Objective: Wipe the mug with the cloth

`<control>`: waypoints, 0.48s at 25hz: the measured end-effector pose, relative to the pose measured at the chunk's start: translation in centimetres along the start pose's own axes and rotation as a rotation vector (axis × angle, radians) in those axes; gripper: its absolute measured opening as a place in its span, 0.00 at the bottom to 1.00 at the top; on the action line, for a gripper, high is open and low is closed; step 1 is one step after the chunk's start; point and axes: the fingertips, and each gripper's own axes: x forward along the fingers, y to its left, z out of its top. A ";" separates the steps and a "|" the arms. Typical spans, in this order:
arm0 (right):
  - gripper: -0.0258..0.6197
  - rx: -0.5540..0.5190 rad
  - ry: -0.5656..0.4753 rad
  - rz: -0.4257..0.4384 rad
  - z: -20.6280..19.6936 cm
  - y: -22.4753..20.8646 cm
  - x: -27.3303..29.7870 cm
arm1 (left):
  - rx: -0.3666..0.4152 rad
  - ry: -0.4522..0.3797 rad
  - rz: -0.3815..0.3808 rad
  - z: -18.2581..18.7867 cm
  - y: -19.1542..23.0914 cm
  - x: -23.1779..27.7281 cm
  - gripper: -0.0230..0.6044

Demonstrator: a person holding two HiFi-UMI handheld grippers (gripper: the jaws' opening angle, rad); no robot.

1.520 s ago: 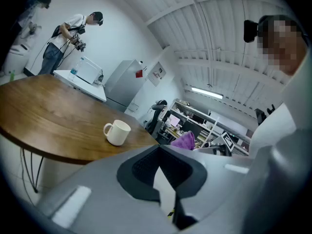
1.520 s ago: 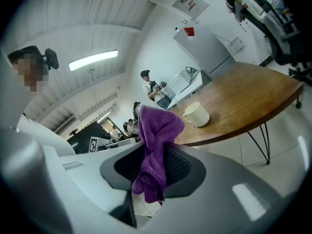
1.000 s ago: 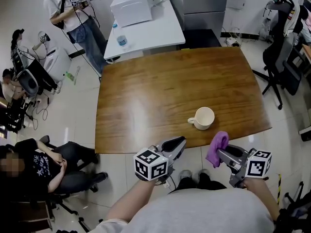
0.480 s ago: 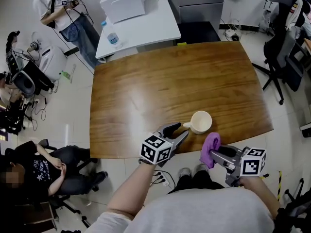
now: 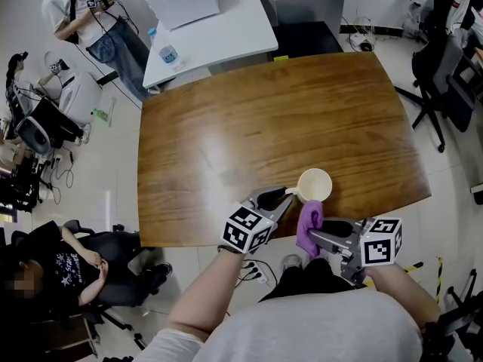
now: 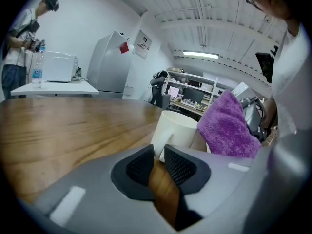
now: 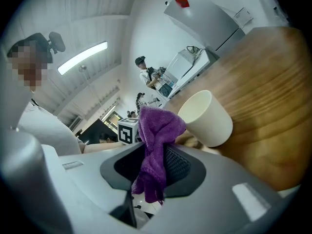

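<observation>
The mug (image 5: 315, 184) stands upright near the front edge of the table (image 5: 249, 127), at your 12 o'clock. Your left gripper (image 6: 157, 156) is closing its jaws, with the mug's handle between their tips. Your right gripper (image 7: 155, 162) is clamped on the purple cloth (image 7: 157, 128), which hangs just beside the mug at its 6 o'clock.

In left gripper view, left tongs (image 6: 158, 151) jaws were closing w/ mug (image 6: 176, 129) handle between. Handle's lower part sat hidden behind them, contact unclear. There the cloth (image 6: 226, 126) covered mug's right side. Its middle was buried betw. right tongs (image 7: 153, 155) jaws. In head view, person (image 5: 74, 10) top-left was cut by frame edge.
</observation>
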 end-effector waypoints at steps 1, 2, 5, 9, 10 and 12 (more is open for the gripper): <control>0.22 -0.006 0.003 0.007 0.0 0.1 0.3 | 0.007 0.002 -0.002 0.0 -0.1 0.0 0.14; 0.22 -0.012 0.006 0.014 0.1 0.1 0.7 | 0.011 0.003 -0.005 0.0 -0.1 0.0 0.14; 0.22 -0.030 0.012 0.036 0.2 0.3 1.6 | 0.019 0.004 -0.011 -0.1 -0.2 0.0 0.14; 0.22 -0.038 0.024 0.034 0.1 -0.5 2.8 | 0.027 0.005 -0.016 -0.1 0.0 0.1 0.14; 0.22 -0.030 0.034 0.018 -0.1 -1.1 2.9 | 0.030 0.006 -0.017 -0.1 0.1 0.1 0.14; 0.22 0.002 0.058 -0.012 -0.7 -2.4 3.2 | 0.036 0.008 -0.021 -0.1 0.0 0.1 0.13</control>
